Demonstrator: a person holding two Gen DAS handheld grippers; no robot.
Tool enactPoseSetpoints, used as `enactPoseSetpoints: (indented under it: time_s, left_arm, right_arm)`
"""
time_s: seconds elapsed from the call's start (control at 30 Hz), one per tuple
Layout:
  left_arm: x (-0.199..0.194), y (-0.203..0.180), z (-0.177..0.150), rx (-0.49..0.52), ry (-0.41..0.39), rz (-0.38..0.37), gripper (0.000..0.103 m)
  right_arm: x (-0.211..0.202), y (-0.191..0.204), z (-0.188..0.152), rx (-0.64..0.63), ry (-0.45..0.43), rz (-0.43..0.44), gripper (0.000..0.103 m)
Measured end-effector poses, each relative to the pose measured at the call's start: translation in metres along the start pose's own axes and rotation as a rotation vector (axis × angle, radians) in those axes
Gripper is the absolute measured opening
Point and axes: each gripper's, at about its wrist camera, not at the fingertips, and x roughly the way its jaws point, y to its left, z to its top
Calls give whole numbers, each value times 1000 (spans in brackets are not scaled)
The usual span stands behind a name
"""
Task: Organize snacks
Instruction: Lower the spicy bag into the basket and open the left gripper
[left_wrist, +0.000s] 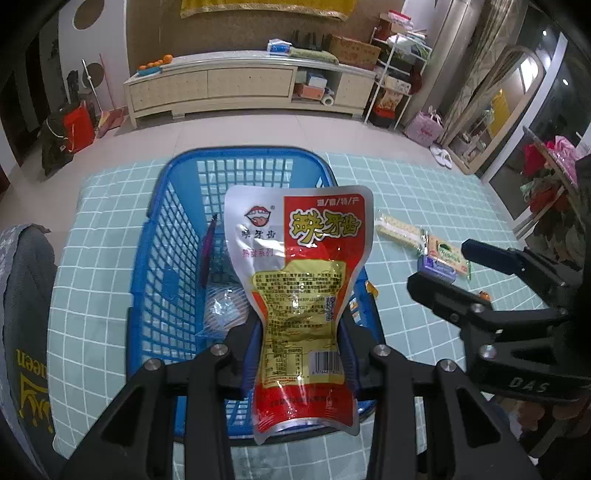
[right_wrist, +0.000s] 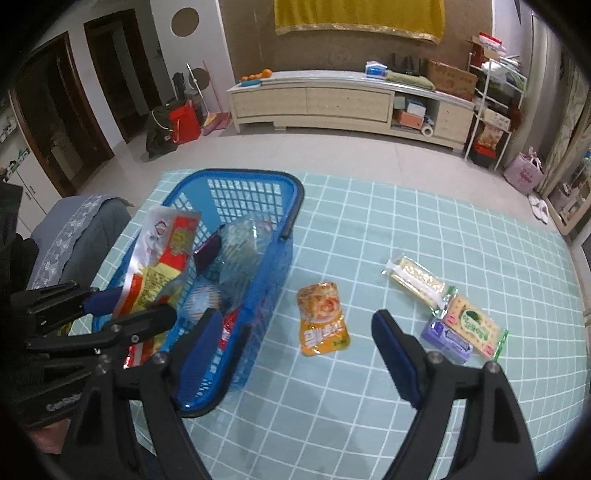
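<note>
My left gripper (left_wrist: 301, 332) is shut on a red, silver and yellow snack pouch (left_wrist: 299, 280) and holds it upright above the blue plastic basket (left_wrist: 173, 258). The pouch (right_wrist: 162, 258) and left gripper (right_wrist: 110, 310) also show in the right wrist view, over the basket (right_wrist: 284, 206), which holds several wrapped snacks. My right gripper (right_wrist: 291, 332) is open and empty above the table, near an orange snack pouch (right_wrist: 324, 318). A cracker pack (right_wrist: 413, 277), a green-labelled cracker pack (right_wrist: 474, 325) and a purple pack (right_wrist: 445, 338) lie to its right.
The table has a light blue checked cloth (right_wrist: 406, 221). A grey-covered chair (right_wrist: 81, 236) stands at the table's left edge. Beyond the table are tiled floor and a long low cabinet (right_wrist: 332, 103).
</note>
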Motion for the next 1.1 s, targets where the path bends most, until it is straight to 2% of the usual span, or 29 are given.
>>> enactPoseSetpoints:
  time_s: [0.37,0.43,0.5,0.6,0.8,1.1]
  left_arm:
    - [24,2,8,-35,34,-9,38]
    - [23,1,7,-40,31,-18,51]
    - [22,-2,7,-31,27,-28,55]
    - [12,-10,3,12,-2,-22,62]
    - [-15,-20,-2,64,-62,-18,64]
    - [-67,-52,-16,136,-154,-29,70]
  right_arm:
    - [16,-23,-4,32,31,0,86]
    - [16,-25,-5,35,32,2,86]
    - [15,-28,-5,45,34,3,86]
    - [8,-31,-5,58,22,-1,86]
    - [-12,-31,-11,64,6,3,86]
    - [-71,-34,-25,77,-44,11,86]
